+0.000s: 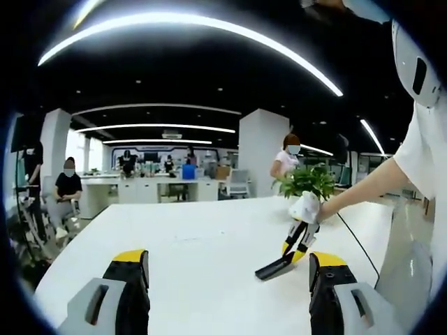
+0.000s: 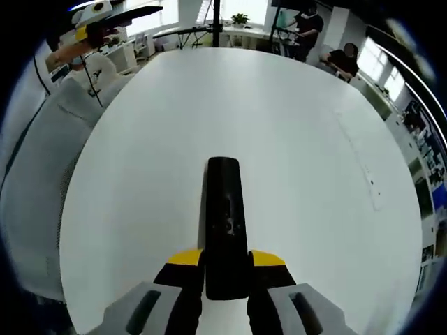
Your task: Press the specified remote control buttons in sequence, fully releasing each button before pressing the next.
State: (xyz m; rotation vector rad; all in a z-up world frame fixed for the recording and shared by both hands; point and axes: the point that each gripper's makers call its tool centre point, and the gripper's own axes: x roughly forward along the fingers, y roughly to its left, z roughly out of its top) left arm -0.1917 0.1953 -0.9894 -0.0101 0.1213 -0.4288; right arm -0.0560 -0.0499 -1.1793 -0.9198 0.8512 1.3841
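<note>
A: Right gripper (image 2: 225, 279) is clamping its jaws on the near end of the black remote (image 2: 225, 216), holding it out lengthwise above the white table (image 2: 314, 153).

B: And from the left gripper view, the same remote (image 1: 274, 268) is angling down toward the table (image 1: 195, 244), with the right gripper (image 1: 297, 244) gripping it just in front of the potted plant (image 1: 307, 180).

A: Left gripper (image 1: 227, 293) is hanging with its jaws spread wide, carrying nothing, near the remote but not touching it.

B: So I'd say no button is being pressed at this moment; this looks like the hold-and-line-up step.

A: Agreed. Next, I reckon, one left jaw tip needs bringing over the remote's button face, which is too blurred to read.

B: And a clean lift-off before any second press.
</note>
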